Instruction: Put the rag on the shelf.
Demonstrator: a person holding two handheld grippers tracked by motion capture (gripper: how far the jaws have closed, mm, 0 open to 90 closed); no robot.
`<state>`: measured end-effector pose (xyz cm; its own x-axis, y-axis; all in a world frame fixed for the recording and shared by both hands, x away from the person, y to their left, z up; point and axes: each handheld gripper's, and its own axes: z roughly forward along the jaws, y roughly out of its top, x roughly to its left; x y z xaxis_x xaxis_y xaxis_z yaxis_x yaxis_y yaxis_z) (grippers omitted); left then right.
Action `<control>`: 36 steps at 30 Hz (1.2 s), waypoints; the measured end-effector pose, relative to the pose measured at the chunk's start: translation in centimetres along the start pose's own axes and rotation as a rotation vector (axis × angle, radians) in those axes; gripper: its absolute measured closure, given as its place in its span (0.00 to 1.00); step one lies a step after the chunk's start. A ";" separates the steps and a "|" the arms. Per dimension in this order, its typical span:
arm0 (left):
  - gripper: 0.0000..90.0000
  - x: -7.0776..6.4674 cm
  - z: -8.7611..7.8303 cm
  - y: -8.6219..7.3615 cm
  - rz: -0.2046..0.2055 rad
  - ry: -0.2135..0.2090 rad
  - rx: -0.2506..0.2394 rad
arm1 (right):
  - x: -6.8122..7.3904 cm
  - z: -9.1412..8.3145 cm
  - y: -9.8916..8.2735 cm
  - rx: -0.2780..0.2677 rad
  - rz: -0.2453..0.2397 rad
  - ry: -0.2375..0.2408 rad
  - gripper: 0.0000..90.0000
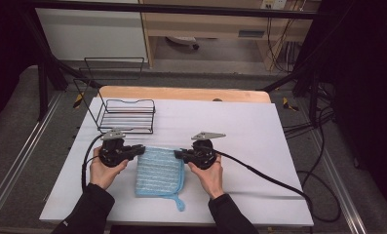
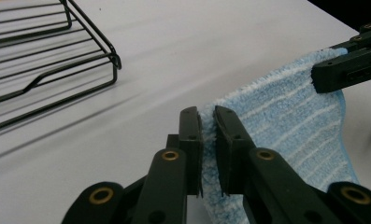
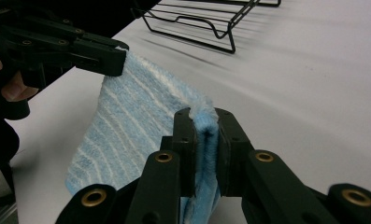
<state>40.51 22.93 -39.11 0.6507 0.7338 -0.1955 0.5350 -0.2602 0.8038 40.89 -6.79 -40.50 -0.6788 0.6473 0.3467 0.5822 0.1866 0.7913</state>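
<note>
Two far corners of blue cloth point(image 1: 159, 170) clamped: left hand-held gripper point(image 1: 141, 149) on one, right hand-held gripper point(image 1: 177, 154) on other. Wire rack point(image 1: 126, 116) beyond on counter point(image 1: 249, 131).

Overhead light is falling brightly on the white worktop point(image 1: 240, 131), while the room around it is sitting in darkness. The wire rack point(image 2: 47, 60) is casting soft, streaked shadows, and the nearest jaws are blurring slightly.
</note>
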 end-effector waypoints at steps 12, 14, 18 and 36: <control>0.91 -0.6 -2.0 1.0 0.025 0.019 -0.072 | 1.7 -1.4 1.7 -0.071 -0.086 -0.011 0.90; 0.91 -0.7 -2.4 1.2 0.033 0.023 -0.089 | 1.8 -1.5 1.9 -0.078 -0.089 -0.011 0.90; 0.91 -0.9 -3.2 1.5 0.035 0.029 -0.124 | 2.6 -2.1 2.7 -0.110 -0.119 -0.012 0.90; 0.91 -1.6 -6.5 2.9 0.052 0.067 -0.263 | 4.8 -3.2 5.2 -0.218 -0.201 -0.016 0.90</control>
<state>37.56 25.09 -32.80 0.6319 0.7658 -0.1199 0.3380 -0.1330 0.9317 39.19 -5.07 -33.08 -0.7626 0.6254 0.1653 0.3257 0.1505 0.9334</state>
